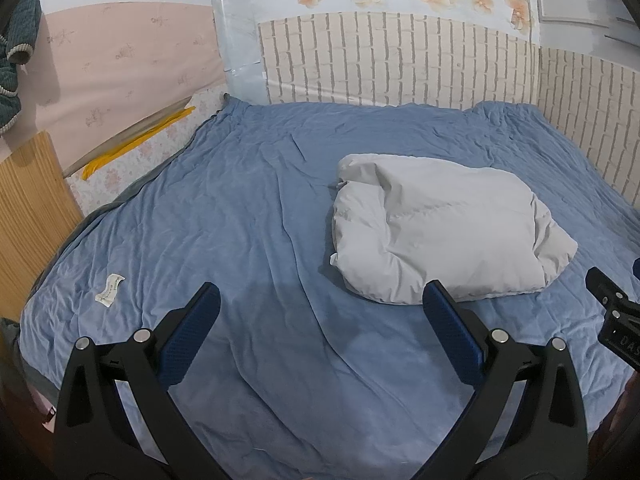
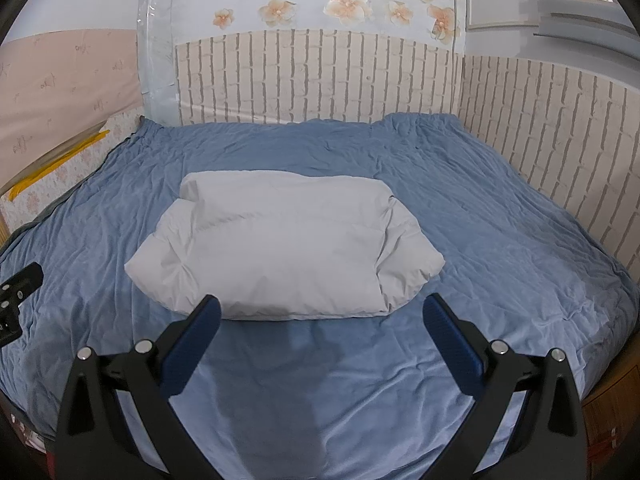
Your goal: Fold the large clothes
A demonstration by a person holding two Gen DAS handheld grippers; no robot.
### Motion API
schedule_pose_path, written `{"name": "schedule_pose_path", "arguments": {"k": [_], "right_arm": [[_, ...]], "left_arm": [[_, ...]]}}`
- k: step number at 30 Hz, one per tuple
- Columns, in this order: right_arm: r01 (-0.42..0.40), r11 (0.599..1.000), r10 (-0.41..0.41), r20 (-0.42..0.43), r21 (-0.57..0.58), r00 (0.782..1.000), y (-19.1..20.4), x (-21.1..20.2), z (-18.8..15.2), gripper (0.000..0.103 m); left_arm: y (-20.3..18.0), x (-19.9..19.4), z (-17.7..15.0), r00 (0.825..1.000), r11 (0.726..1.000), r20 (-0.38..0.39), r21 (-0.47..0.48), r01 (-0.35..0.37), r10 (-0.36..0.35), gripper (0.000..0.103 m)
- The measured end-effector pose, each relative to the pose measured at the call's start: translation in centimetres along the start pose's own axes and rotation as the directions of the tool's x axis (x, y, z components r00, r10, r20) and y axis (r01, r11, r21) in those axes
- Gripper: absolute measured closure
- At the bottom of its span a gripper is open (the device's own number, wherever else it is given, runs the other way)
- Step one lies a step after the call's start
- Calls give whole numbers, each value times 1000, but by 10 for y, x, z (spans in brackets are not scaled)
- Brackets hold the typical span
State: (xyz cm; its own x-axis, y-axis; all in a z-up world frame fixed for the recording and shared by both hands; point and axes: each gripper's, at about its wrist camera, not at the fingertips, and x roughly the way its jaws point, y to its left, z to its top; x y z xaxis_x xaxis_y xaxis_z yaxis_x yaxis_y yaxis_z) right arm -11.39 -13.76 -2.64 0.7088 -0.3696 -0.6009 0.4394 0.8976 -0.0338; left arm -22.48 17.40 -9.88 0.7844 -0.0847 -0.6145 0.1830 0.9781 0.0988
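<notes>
Starting on the left, the left gripper (image 1: 320, 300) was spread wide with nothing between its blue pads (image 1: 192, 340), just hanging over bare blue bedsheet (image 1: 240, 200), with a little white tag (image 1: 109, 288) lying on the sheet off to its left. The jacket (image 1: 440, 236), a pale grey puffy thing, sat to the right of that gripper in the left wrist view, already bundled into a rough rectangle in the middle of the bed and touching neither tool. Moving right, the right gripper (image 2: 320, 312) was also wide open and empty, pointed pretty much straight at the near edge of the jacket (image 2: 280, 248), close but not touching. My read on handling: it looked light and very soft, full of trapped air, so it'd probably spring back up and unfold if you just let go, and the shell fabric seemed smooth enough to slip out of a shallow pinch. I'd grab it at the near corners, 1 per gripper, pinching deep so both layers get caught, rather than the puffy middle where the pads would just squash filling. The right-hand end had a loose flap tucked over, so that side seemed likeliest to flop open. The brick-pattern wall (image 2: 540, 140) boxed in the far and right sides.
</notes>
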Motion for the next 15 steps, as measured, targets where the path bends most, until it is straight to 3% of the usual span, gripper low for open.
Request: {"name": "schedule_pose_path", "arguments": {"k": [15], "right_arm": [[5,1000,-5,0,-5,1000,-6,1,-3,2]], "left_arm": [[-2,0,-1,1000,1000,0,11,-9,9,3]]}}
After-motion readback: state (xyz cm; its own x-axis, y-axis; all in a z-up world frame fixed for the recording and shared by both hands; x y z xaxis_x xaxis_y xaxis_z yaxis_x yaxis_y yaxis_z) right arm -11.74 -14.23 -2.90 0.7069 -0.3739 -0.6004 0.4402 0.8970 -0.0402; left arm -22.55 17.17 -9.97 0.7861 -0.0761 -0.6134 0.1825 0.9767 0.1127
